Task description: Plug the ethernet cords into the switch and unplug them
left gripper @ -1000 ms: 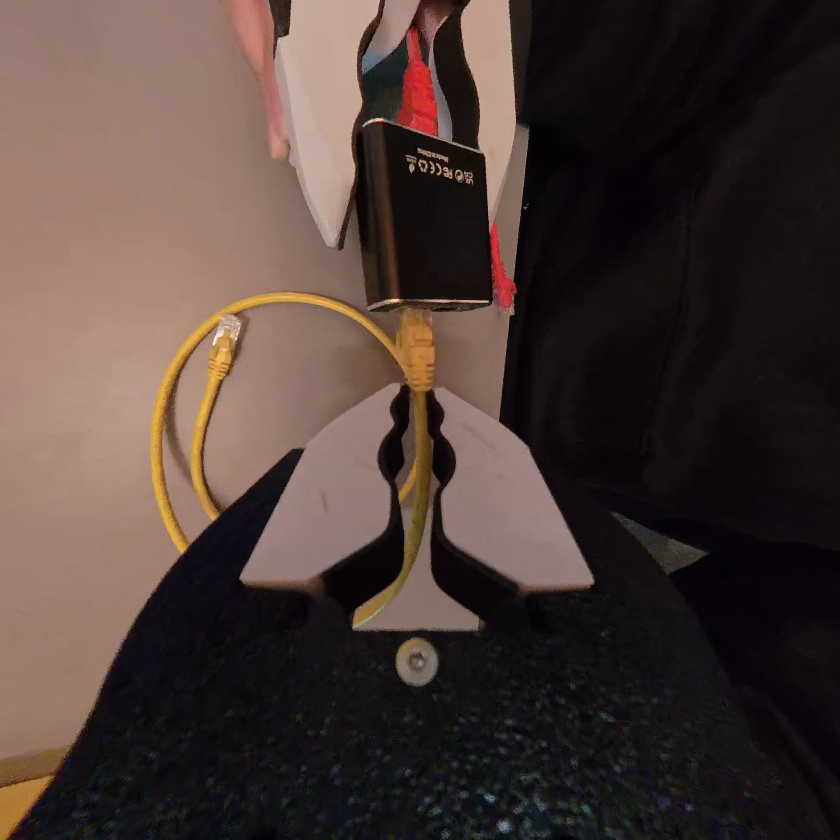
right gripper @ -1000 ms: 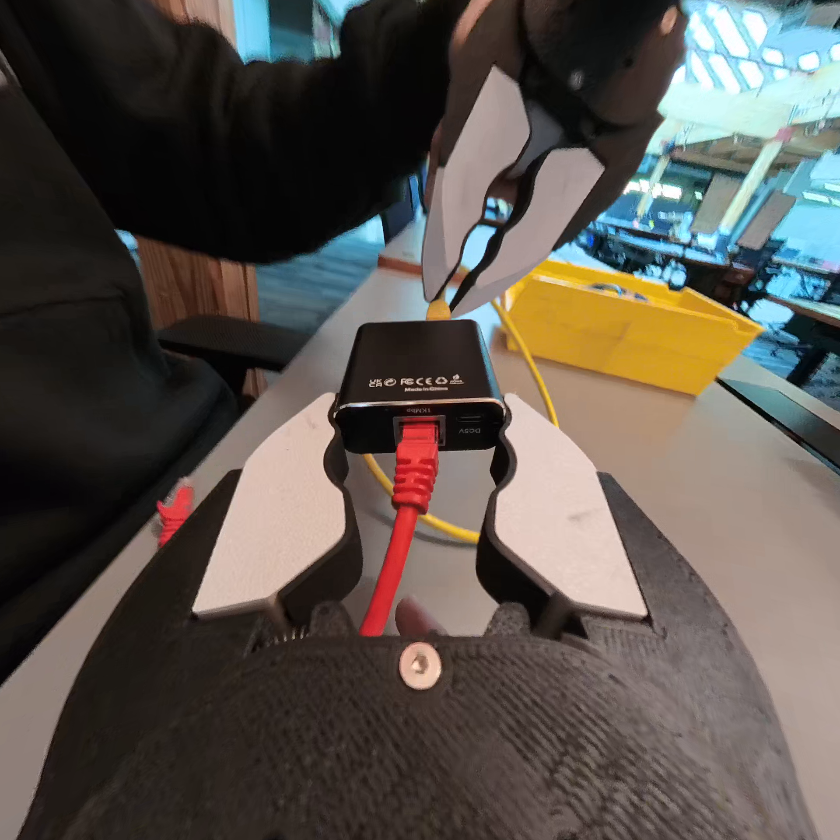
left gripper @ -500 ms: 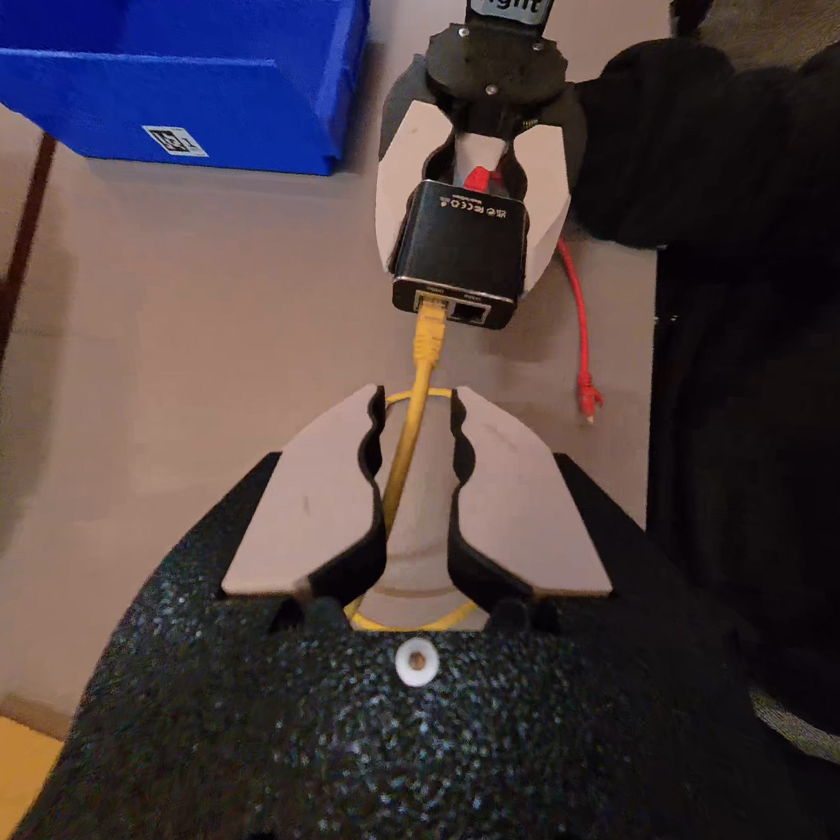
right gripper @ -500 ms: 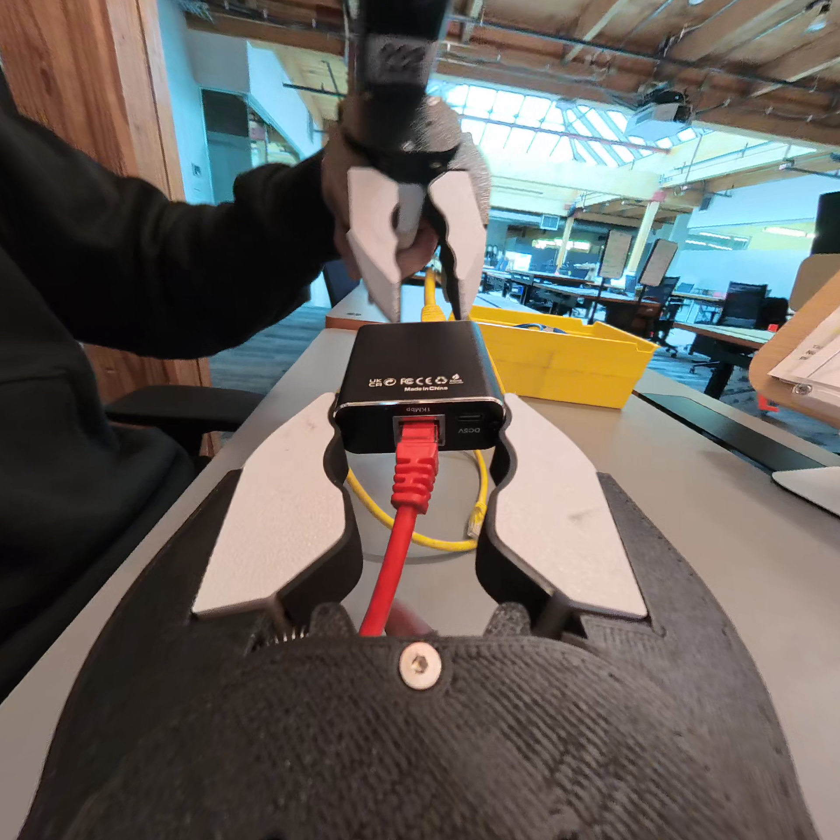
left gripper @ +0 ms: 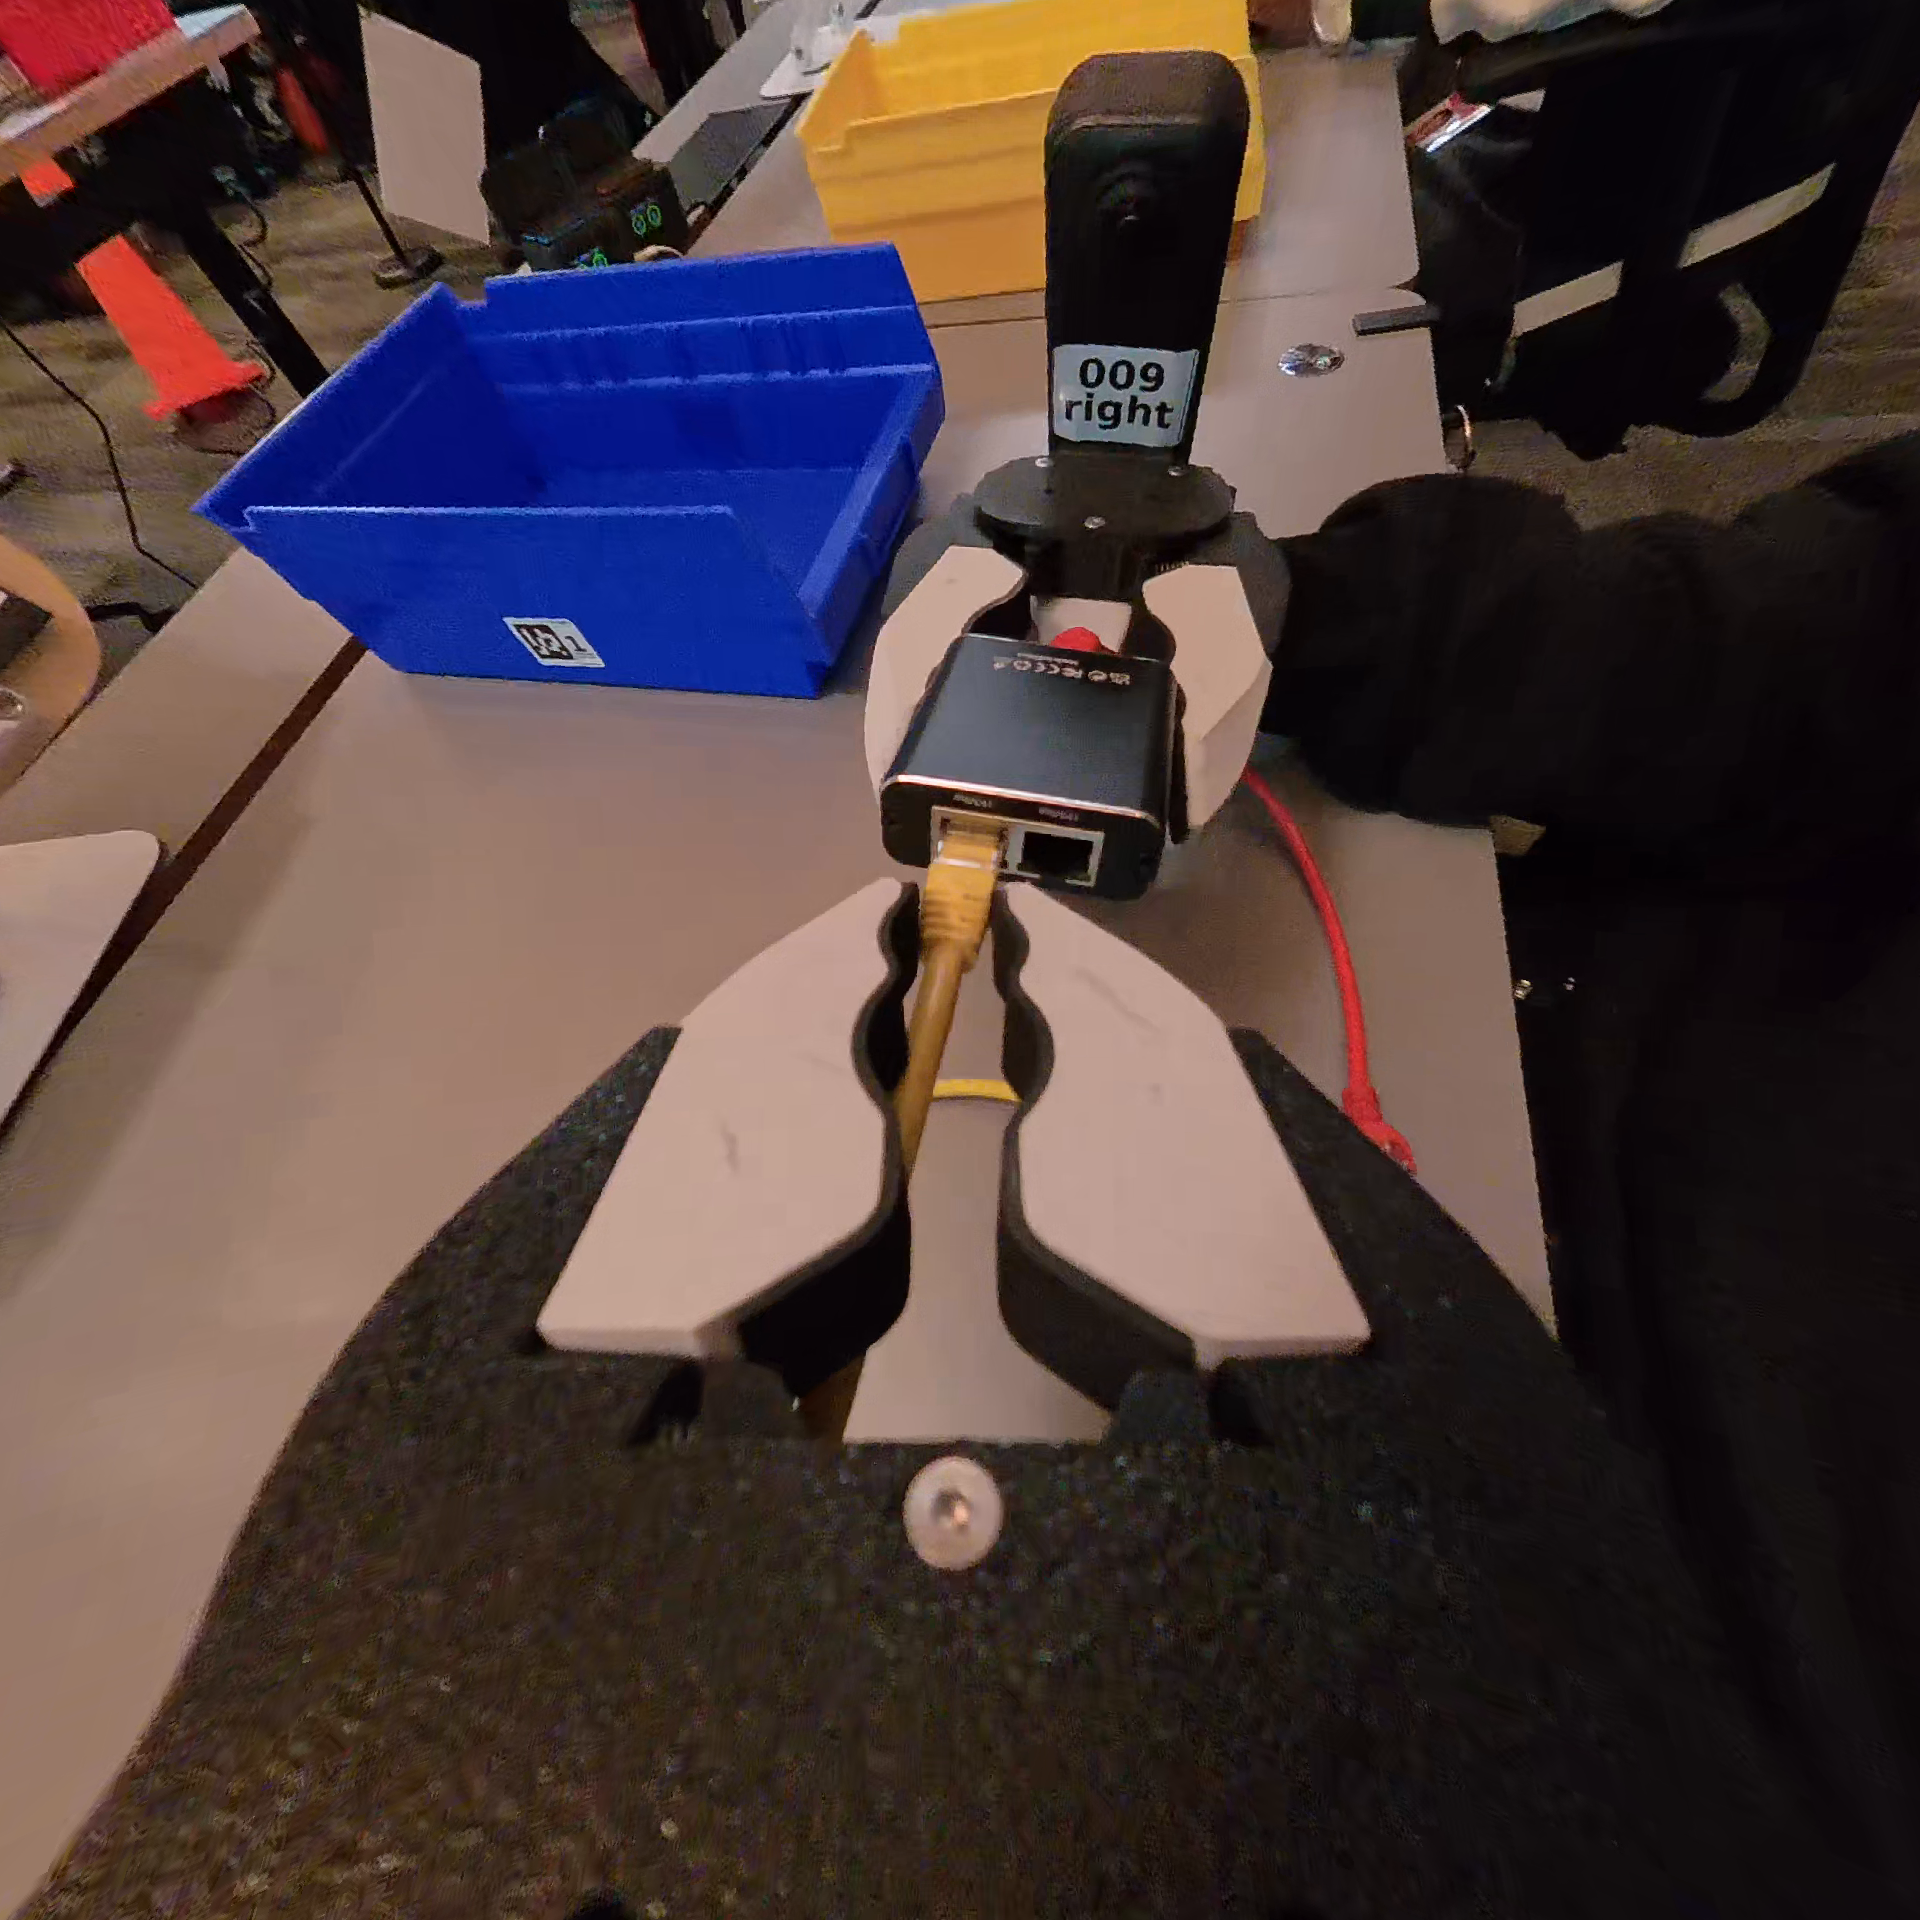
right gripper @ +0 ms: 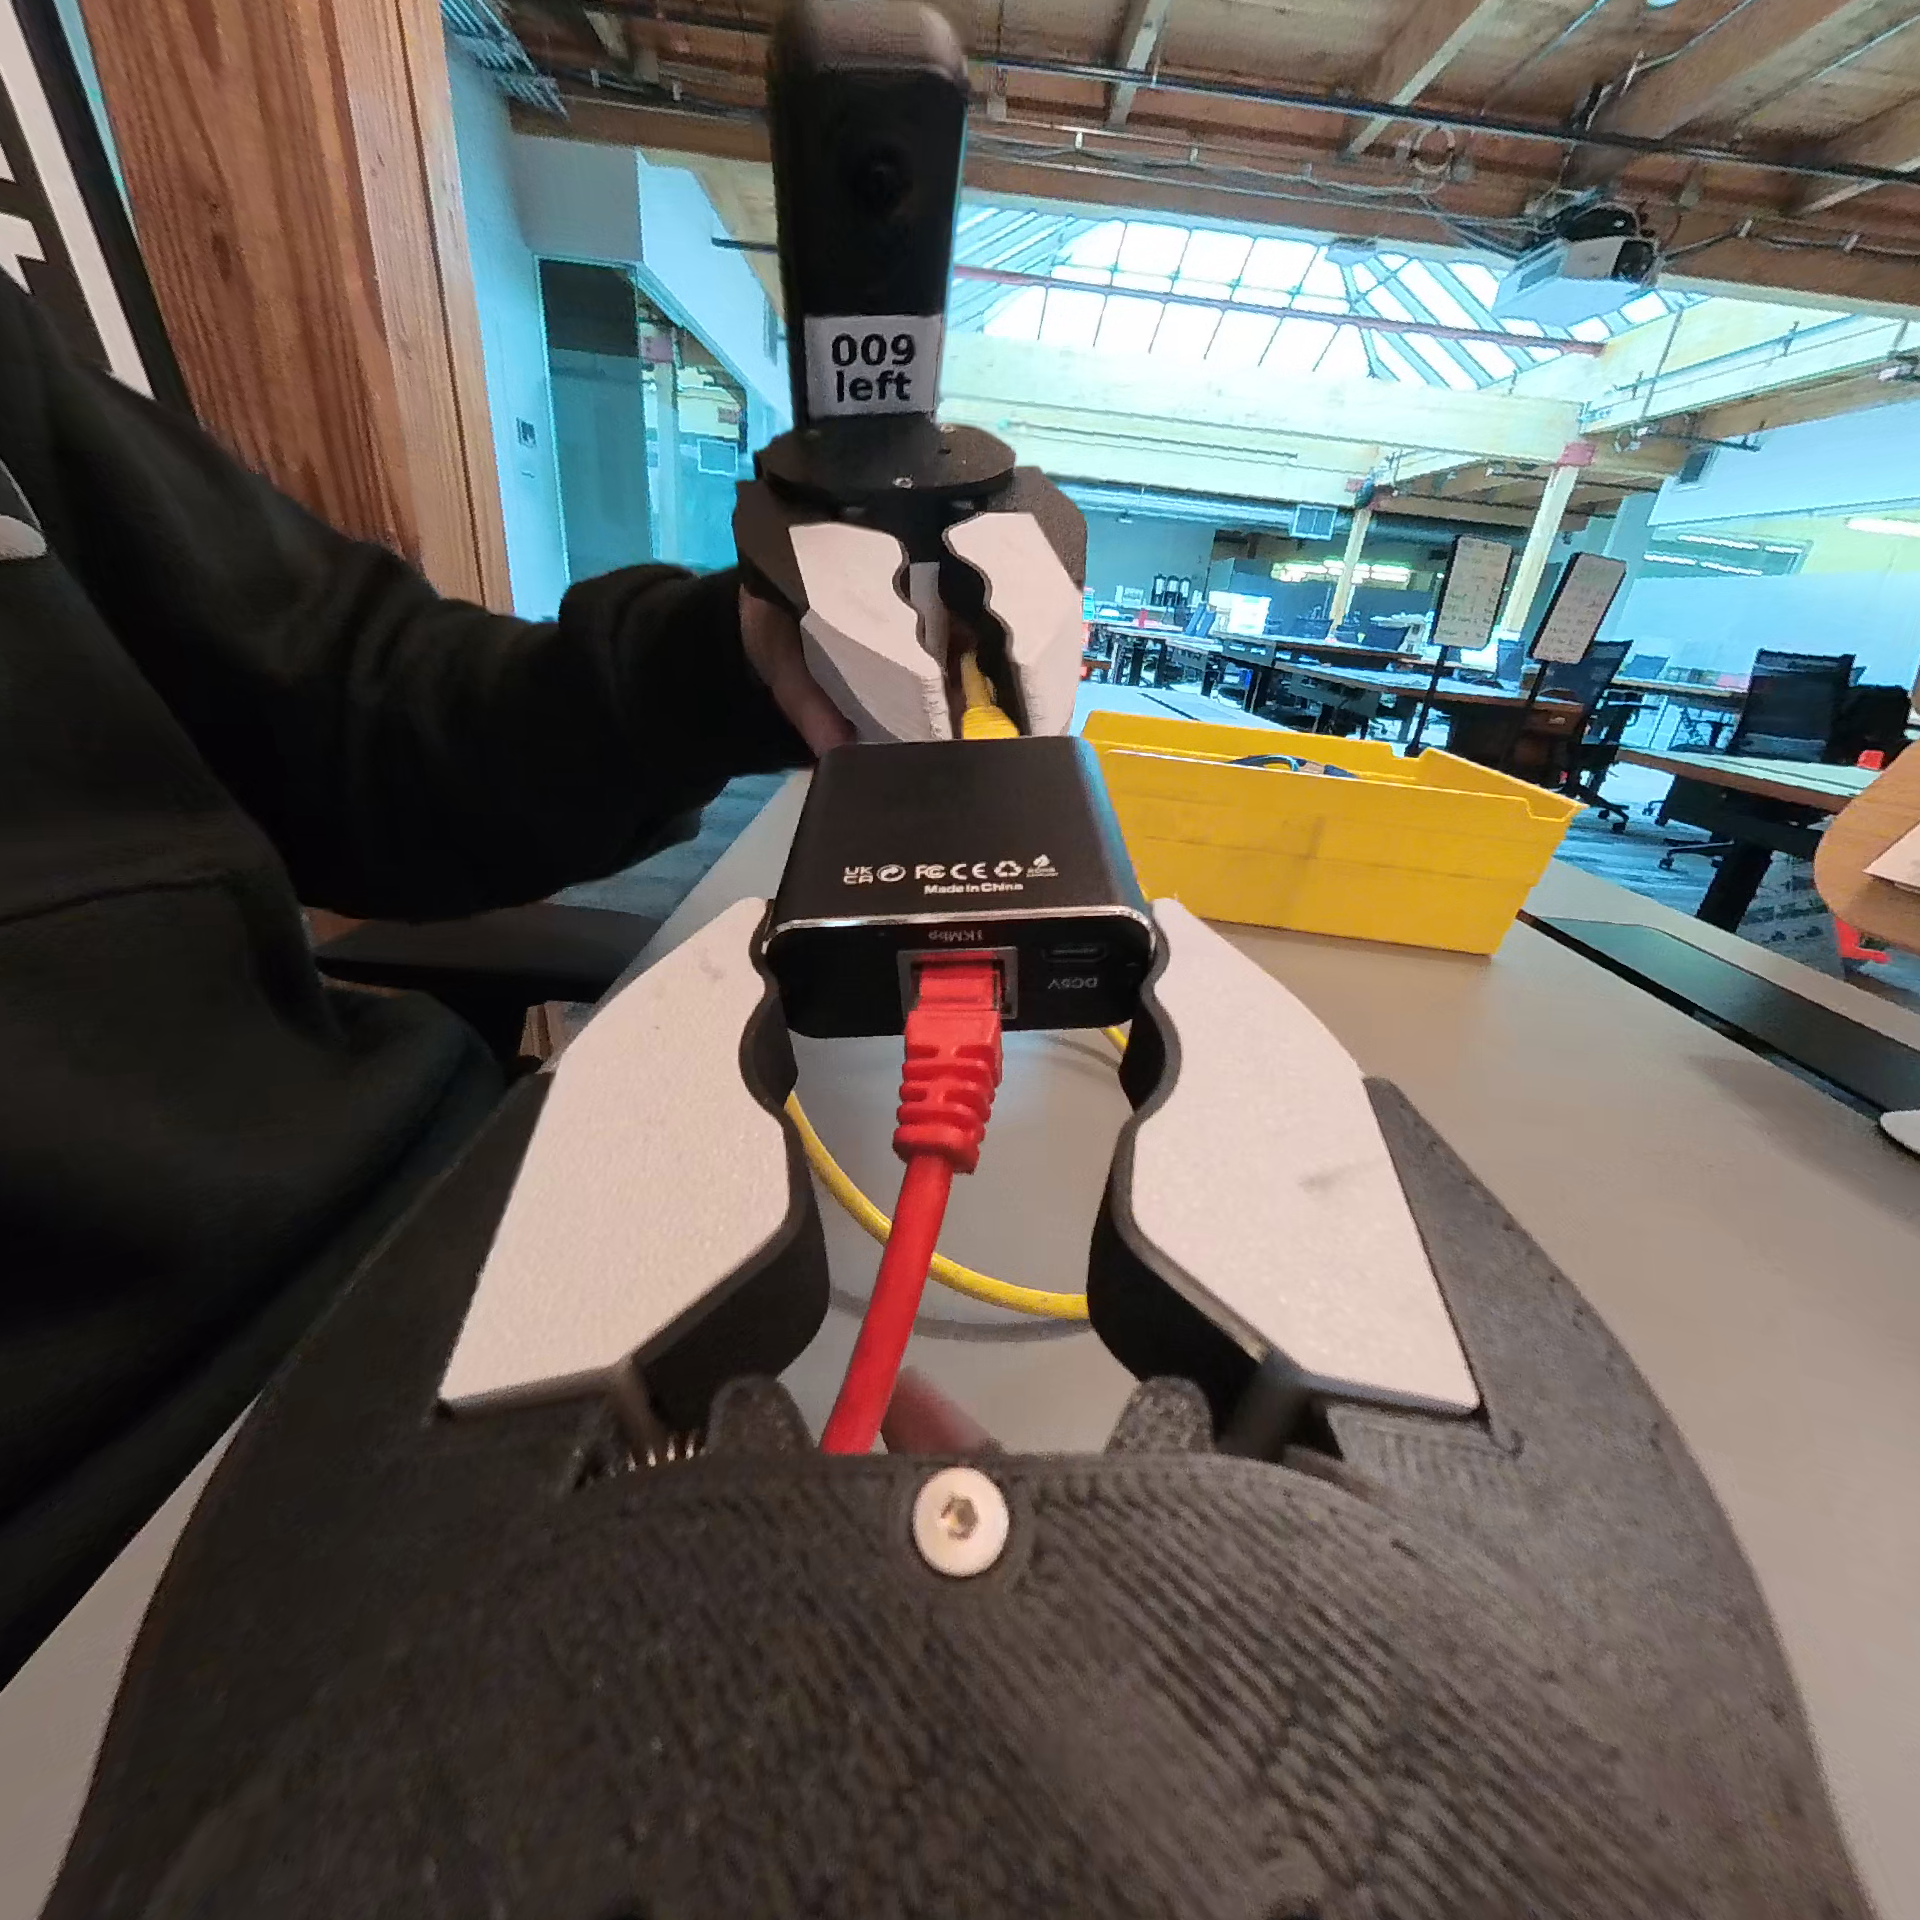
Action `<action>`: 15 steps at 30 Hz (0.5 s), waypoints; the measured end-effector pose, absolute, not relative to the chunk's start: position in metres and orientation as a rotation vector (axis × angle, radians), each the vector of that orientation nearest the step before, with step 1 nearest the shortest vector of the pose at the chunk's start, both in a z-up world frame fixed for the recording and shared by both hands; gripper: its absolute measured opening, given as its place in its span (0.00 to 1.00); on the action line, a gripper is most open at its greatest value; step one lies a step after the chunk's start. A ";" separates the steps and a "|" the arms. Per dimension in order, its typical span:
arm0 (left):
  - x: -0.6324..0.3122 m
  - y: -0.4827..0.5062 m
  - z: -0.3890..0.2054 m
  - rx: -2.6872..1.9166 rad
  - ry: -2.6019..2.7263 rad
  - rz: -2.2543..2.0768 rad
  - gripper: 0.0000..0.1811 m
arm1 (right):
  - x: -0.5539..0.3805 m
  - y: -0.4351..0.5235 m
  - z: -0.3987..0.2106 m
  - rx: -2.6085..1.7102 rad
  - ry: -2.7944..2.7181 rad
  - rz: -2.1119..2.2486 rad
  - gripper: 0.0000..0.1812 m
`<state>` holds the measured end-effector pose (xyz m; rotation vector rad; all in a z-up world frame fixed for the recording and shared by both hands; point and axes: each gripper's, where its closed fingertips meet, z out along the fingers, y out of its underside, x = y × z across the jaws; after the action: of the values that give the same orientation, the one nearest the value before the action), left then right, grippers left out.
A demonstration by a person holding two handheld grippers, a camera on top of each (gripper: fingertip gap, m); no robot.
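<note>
The black switch [left gripper: 1029, 738] is held above the table, with my right gripper [right gripper: 961, 935] shut on its sides. A red cord [right gripper: 945, 1091] is plugged into the switch's near end in the right wrist view and hangs toward the table [left gripper: 1340, 956]. A yellow cord's plug [left gripper: 961, 883] sits in the left of two ports on the other end. The port beside it [left gripper: 1055, 854] is empty. My left gripper [left gripper: 945, 914] is closed around the yellow cord just behind its plug. It also shows in the right wrist view [right gripper: 961, 717].
A blue bin [left gripper: 582, 499] stands on the grey table [left gripper: 468, 935] at the left. A yellow bin [left gripper: 935, 156] stands behind it and also shows in the right wrist view [right gripper: 1320, 842]. The person's black sleeve [right gripper: 416, 727] and body fill the table's side.
Both grippers tilted from pointing down at the table to level. My left fingers opened half a second ago and have since narrowed again around the yellow plug. The switch stays held.
</note>
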<state>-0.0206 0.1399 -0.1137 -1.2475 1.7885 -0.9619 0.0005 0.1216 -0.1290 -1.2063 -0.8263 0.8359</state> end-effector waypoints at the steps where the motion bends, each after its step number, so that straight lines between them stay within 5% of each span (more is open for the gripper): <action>1: -0.020 0.141 -0.114 -1.236 1.770 -0.964 0.07 | 0.000 0.121 -0.129 -1.204 -0.825 0.843 0.34; 15: -0.019 0.139 -0.111 -1.201 1.816 -0.995 0.06 | -0.004 0.122 -0.131 -1.232 -0.804 0.895 0.34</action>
<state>-0.0188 0.1389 -0.1114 -1.2009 1.8160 -0.9948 -0.0039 0.1224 -0.1313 -1.2316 -0.8037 0.8949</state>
